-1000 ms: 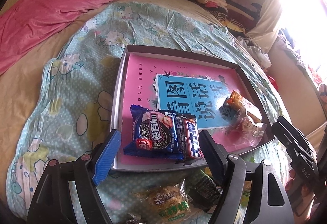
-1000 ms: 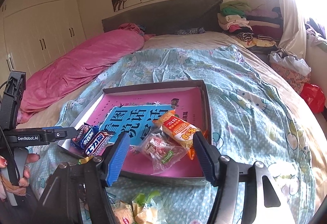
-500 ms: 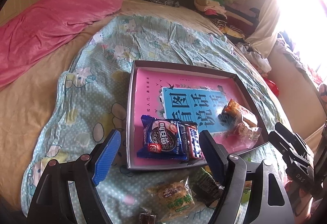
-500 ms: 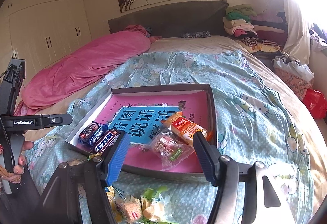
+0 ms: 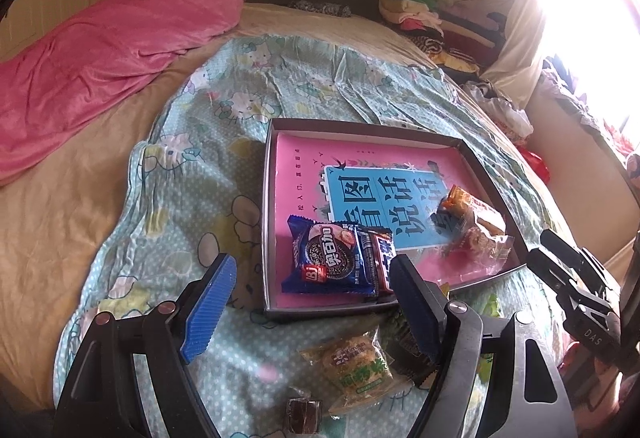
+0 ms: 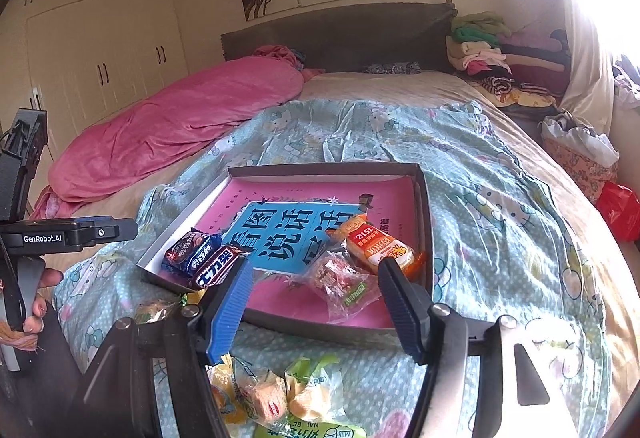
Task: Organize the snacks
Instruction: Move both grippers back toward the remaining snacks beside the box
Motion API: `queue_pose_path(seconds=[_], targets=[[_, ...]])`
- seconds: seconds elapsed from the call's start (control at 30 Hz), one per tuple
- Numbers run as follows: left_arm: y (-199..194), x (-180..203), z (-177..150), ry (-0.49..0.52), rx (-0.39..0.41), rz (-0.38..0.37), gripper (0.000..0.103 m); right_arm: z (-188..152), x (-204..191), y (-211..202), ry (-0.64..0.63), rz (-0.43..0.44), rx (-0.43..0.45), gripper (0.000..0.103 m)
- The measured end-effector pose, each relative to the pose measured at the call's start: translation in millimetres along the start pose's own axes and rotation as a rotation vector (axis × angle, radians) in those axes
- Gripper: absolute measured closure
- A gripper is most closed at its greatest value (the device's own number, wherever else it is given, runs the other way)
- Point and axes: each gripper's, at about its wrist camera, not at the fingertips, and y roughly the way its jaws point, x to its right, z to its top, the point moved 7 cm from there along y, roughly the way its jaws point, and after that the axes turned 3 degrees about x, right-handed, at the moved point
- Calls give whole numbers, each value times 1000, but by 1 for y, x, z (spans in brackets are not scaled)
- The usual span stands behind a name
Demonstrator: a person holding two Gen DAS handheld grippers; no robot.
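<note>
Plush pink blanket (image 5: 100, 50) lies bunched along the far left of the bed (image 5: 52, 206), soft and creased, with white wardrobe doors (image 6: 100, 66) beyond it in the right wrist view. Toward the middle, a thin, wrinkled cartoon-cat bedsheet (image 5: 188, 206) in pale teal covers the mattress and carries everything else.

My left gripper (image 5: 312, 302) hovers low over the sheet with its ribbed blue jaws spread wide and nothing between them. Just past them sits a shallow rectangular cardboard box (image 5: 267, 198) with grey walls, its floor covered by a pink and blue printed sheet with large Chinese characters. In its near left corner a glossy blue cookie packet (image 5: 328, 258) lies flat, touching a dark red chocolate bar wrapper (image 5: 378, 254) beside it. At the box's right side rest an orange snack packet (image 5: 466, 208) and a crinkly clear candy bag (image 5: 482, 244), overlapping.

On the sheet in front of the box, outside it, lie a clear-wrapped green-labelled pastry (image 5: 356, 368), a small dark wrapped sweet (image 5: 302, 412) and a dark packet partly hidden behind my left gripper's right jaw.

My right gripper (image 6: 316, 306) is likewise released, jaws apart and empty, hanging above the near edge of the box (image 6: 425, 206). Below it more loose snacks sit on the sheet: a yellow-green wrapped cake (image 6: 312, 386) and a small clear packet with a pinkish biscuit (image 6: 264, 402).

Folded clothes (image 6: 480, 50) are stacked at the far right by the dark headboard (image 6: 340, 34).
</note>
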Motion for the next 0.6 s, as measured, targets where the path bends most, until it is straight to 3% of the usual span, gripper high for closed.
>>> queue_pose_path(seconds=[0.13, 0.6], targets=[[-3, -1, -4, 27, 5, 34, 23, -2, -5, -2, -14, 5, -5, 39], [-4, 0, -32, 62, -53, 45, 23, -17, -21, -9, -43, 38, -52, 39]])
